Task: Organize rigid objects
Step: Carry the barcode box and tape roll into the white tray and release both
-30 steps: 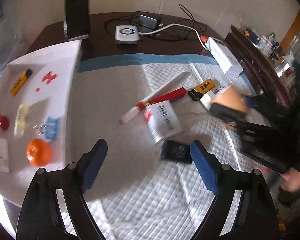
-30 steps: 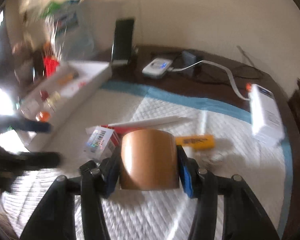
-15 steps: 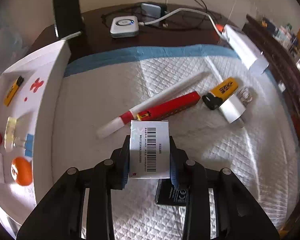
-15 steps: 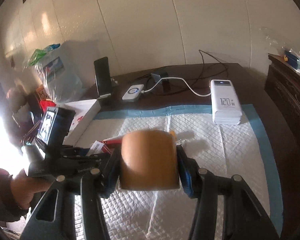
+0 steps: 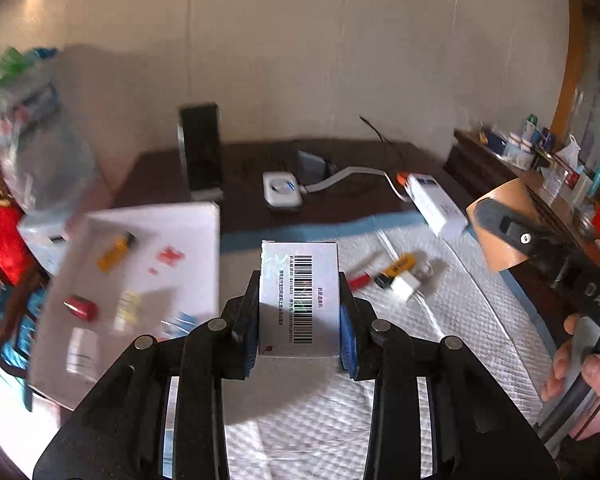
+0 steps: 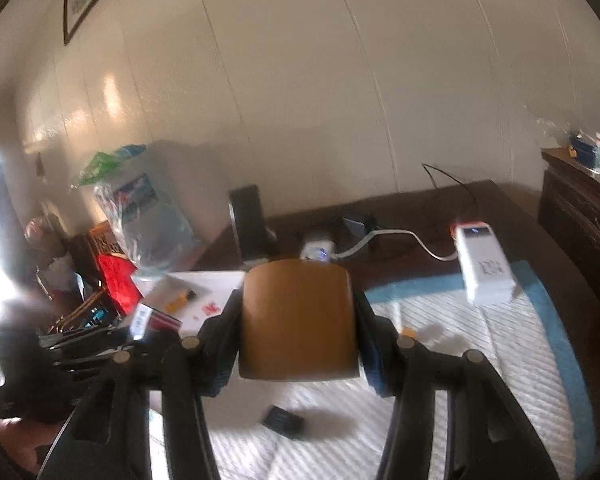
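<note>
Blurred small items on white tray [image 5: 204, 216]

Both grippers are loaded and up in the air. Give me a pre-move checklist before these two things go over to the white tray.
1. Left gripper shut on the barcode box, pads on both sides: ok.
2. Right gripper shut on the brown tape roll: ok.
3. Both loads lifted off the quilted mat: ok.
4. Free space on the white tray for the box: ok, its near right part looks bare.
5. Space for the roll as well: cannot tell, the tray is blurred and already holds a yellow lighter, a red piece and other small things.
6. The two grippers apart from each other: ok.
</note>
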